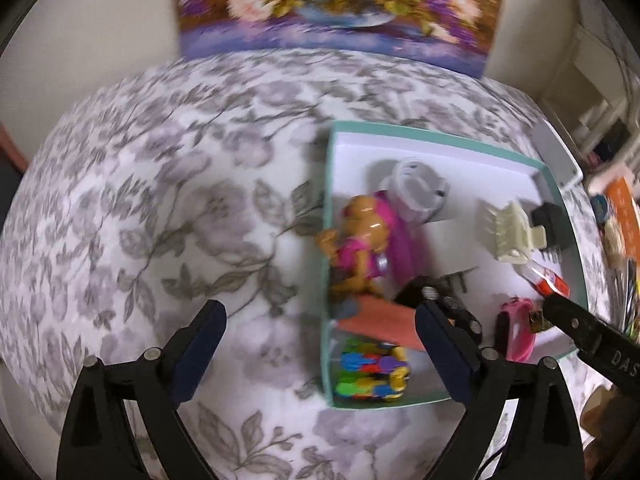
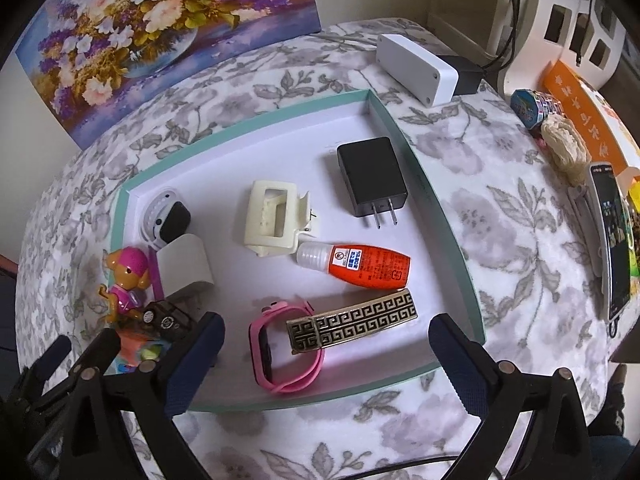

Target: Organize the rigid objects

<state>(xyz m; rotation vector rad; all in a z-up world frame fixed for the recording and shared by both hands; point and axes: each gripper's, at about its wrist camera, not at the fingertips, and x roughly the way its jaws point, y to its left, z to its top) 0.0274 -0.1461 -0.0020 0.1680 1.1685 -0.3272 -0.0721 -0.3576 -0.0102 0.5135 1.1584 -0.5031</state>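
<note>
Tray: shallow teal-rimmed white cardboard tray (image 2: 436,216) on floral cloth.
Contents: black plug adapter (image 2: 370,176), cream hair claw (image 2: 272,220), orange glue bottle (image 2: 362,266), pink watch (image 2: 276,350), bronze patterned barrette (image 2: 352,322), pink toy pup (image 2: 124,280).
Left gripper (image 1: 320,344): spread wide, empty.
Right gripper (image 2: 324,354): spread wide, empty, above watch.

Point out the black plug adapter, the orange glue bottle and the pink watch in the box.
black plug adapter (image 2: 371,176): right wrist view, middle of its body.
orange glue bottle (image 2: 372,266): right wrist view, on its label.
pink watch (image 2: 266,342): right wrist view, on its screen.
</note>
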